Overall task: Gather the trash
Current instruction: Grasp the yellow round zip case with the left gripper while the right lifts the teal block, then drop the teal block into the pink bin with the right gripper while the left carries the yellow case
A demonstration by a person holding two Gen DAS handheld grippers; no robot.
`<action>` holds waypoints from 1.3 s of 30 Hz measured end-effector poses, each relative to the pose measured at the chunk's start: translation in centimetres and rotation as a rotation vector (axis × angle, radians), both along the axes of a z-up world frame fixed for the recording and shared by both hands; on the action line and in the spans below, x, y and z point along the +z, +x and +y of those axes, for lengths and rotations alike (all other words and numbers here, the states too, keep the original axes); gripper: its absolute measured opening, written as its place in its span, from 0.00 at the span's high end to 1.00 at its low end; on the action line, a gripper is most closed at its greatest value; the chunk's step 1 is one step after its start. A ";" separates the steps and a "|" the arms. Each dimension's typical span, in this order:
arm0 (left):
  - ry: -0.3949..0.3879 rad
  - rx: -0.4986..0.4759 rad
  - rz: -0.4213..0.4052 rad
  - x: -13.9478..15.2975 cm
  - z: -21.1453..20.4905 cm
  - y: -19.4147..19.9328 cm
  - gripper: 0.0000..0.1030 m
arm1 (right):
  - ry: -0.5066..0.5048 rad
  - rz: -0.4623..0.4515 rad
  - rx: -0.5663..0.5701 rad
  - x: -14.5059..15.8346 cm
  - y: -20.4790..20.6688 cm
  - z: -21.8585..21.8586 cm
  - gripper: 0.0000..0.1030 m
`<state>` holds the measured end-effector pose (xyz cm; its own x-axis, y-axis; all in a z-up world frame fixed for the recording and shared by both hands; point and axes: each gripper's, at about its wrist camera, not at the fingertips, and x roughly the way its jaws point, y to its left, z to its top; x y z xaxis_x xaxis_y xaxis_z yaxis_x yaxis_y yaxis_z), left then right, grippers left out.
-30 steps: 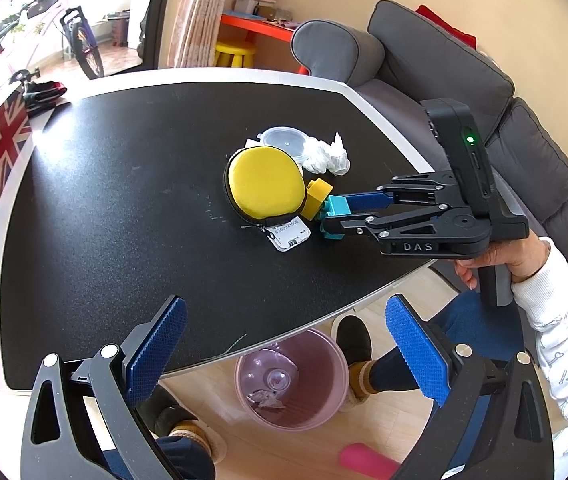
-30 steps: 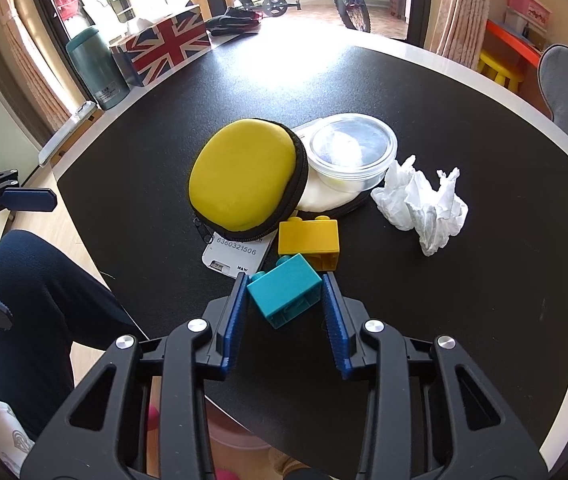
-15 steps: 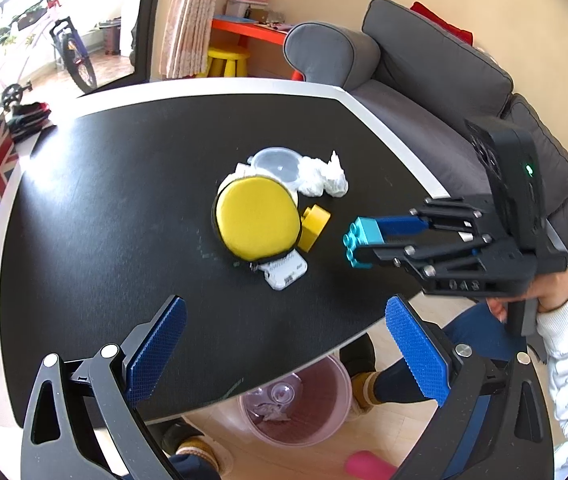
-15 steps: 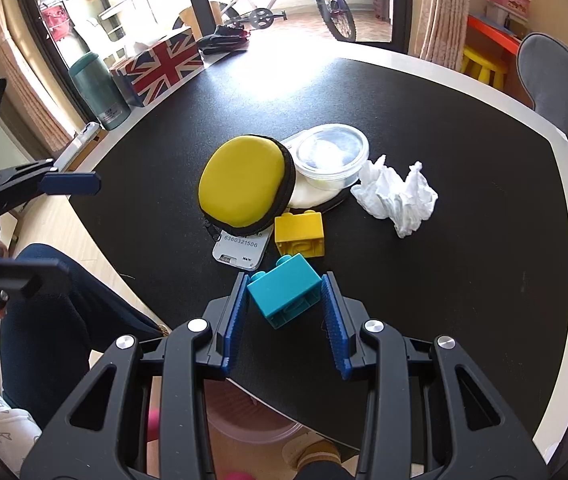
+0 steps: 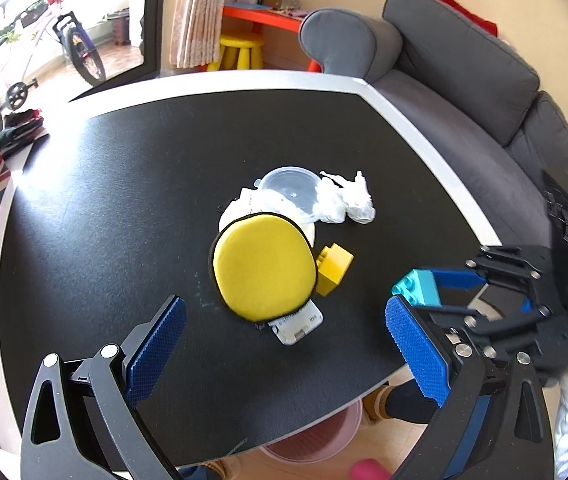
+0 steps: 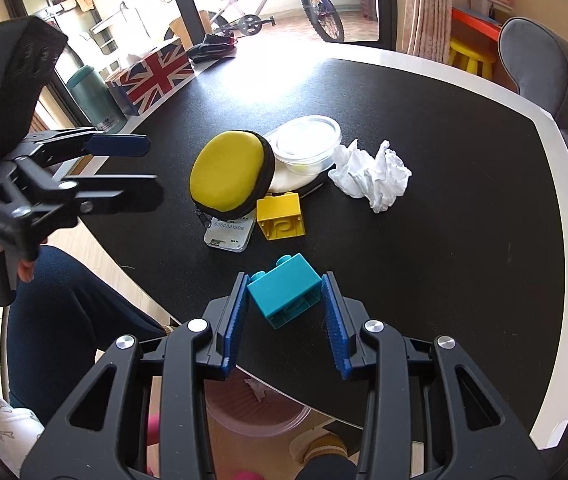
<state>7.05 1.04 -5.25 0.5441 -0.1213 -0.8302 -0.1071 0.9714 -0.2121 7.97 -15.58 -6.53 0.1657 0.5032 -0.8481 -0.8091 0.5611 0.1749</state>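
Observation:
My right gripper [image 6: 286, 308] is shut on a teal toy brick [image 6: 284, 294], held above the black table [image 6: 464, 240] near its front edge. The left wrist view shows that brick [image 5: 418, 286] at the right. My left gripper [image 5: 284, 316] hangs open and empty over the table, short of a yellow round zip case [image 5: 263, 266]. Behind the case lie a clear plastic tub [image 5: 290, 190] and a crumpled white tissue [image 5: 348, 200]. A yellow brick [image 6: 279, 222] and a white card [image 6: 229, 232] lie beside the case. A pink bin [image 6: 251, 408] stands on the floor under the table edge.
A Union Jack box [image 6: 151, 76] and a teal flask [image 6: 91, 96] stand at the table's far left. A grey sofa [image 5: 464, 60] runs along the right side. The person's leg [image 6: 63, 320] is at the near left, by the bin.
My left gripper has moved forward over the table, so the bin has slid mostly under the edge. The right gripper has carried the teal brick up and back from the yellow brick.

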 end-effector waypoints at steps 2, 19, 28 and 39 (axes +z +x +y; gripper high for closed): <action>-0.007 0.020 0.024 -0.6 0.2 1.0 0.07 | 0.005 0.000 -0.004 0.0 0.0 -0.2 0.64; -0.128 0.193 0.165 -5.2 2.4 4.8 0.07 | 0.026 0.014 -0.025 -0.4 1.0 -1.4 0.64; -0.118 0.184 0.153 -5.0 1.7 5.0 0.30 | 0.032 0.018 -0.028 -0.5 1.1 -1.5 0.64; -0.107 0.164 0.099 -3.1 2.2 3.4 0.31 | 0.041 0.006 -0.022 0.2 0.9 -1.0 0.64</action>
